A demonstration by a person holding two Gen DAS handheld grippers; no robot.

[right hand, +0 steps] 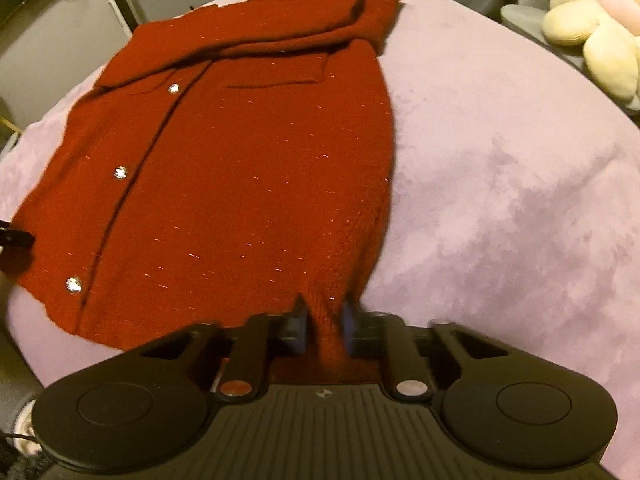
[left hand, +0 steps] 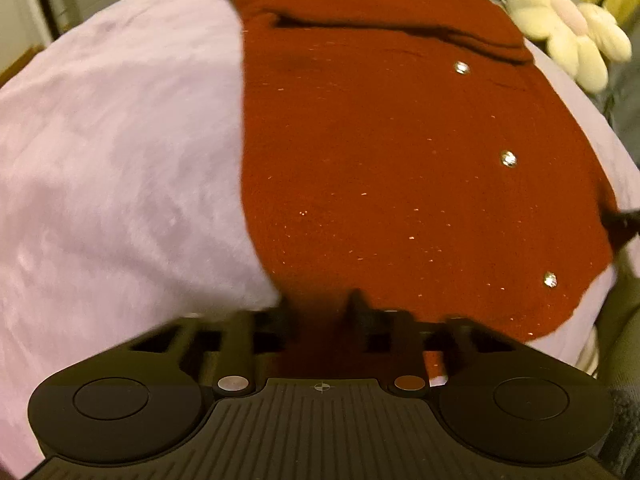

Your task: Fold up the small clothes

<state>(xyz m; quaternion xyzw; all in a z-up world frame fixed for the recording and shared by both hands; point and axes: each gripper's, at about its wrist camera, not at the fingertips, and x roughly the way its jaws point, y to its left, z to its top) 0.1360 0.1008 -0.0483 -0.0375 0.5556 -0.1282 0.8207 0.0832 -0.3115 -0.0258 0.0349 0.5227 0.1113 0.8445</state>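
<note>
The left gripper [left hand: 320,312] pinches the near hem corner of the red cardigan [left hand: 400,168], cloth bunched between its dark fingers [left hand: 356,304], and the right gripper [right hand: 324,316] likewise clamps the opposite near corner, knit fabric squeezed between its blue-padded fingers [right hand: 348,320]. Ahead of both claws the cardigan lies spread on a lilac plush blanket [right hand: 500,200], its row of three shiny buttons [right hand: 120,173] running away from the grippers and its sleeves folded across the far end. Beyond the blanket, ahead and to the right of the claws, sits a cream plush flower toy [left hand: 568,44].
</note>
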